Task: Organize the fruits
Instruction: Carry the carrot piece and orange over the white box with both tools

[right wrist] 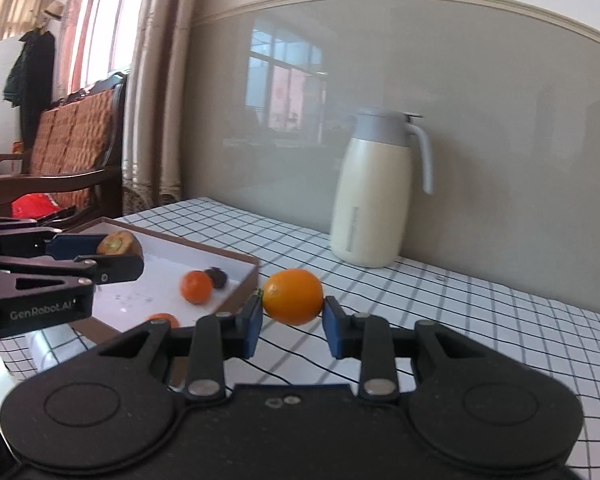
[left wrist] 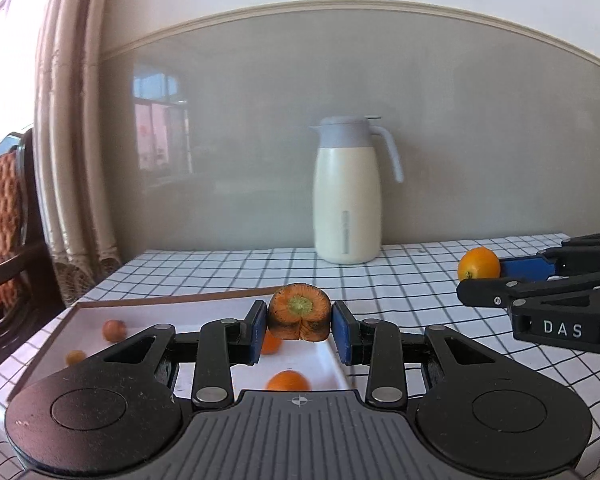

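Your left gripper (left wrist: 299, 326) pinches a carrot (left wrist: 299, 311), cut end facing the camera, above the right part of the tray (left wrist: 160, 307), which holds several small fruits (right wrist: 196, 287). Your right gripper (right wrist: 292, 322) clamps an orange (right wrist: 293, 296) over the checked cloth (right wrist: 460, 312), just beside the tray's corner, near the jug (right wrist: 374, 192).

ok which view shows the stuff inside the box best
The right wrist view. It looks down into the box from the side, showing an orange fruit beside a dark fruit. In the left wrist view the left gripper and its carrot piece cover much of the box.
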`<state>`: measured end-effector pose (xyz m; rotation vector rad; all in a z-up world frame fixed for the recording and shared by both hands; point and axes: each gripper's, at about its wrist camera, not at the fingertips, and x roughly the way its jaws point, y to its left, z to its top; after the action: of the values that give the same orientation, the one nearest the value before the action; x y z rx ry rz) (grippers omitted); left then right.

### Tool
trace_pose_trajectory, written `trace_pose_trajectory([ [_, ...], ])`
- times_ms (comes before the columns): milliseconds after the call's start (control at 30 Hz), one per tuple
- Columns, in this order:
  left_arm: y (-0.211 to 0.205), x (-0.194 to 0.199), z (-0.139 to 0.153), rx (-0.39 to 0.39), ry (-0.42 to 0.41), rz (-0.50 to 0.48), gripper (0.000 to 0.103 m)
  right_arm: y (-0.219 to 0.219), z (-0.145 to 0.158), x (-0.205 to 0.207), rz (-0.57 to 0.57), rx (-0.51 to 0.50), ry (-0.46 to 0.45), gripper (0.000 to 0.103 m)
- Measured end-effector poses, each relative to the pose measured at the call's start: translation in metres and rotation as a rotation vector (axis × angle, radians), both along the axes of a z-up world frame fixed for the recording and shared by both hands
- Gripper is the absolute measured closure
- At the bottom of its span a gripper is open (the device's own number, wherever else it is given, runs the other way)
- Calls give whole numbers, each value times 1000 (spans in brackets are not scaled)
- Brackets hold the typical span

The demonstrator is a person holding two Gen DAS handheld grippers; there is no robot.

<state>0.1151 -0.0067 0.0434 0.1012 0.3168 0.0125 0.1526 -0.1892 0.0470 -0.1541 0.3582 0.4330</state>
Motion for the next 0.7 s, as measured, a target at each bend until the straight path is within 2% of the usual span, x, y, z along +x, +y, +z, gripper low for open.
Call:
trace_pose_trajectory([
  [700, 83, -18, -2, -27, -19, 166, 68, 84, 6, -3, 176, -13, -52, 79],
])
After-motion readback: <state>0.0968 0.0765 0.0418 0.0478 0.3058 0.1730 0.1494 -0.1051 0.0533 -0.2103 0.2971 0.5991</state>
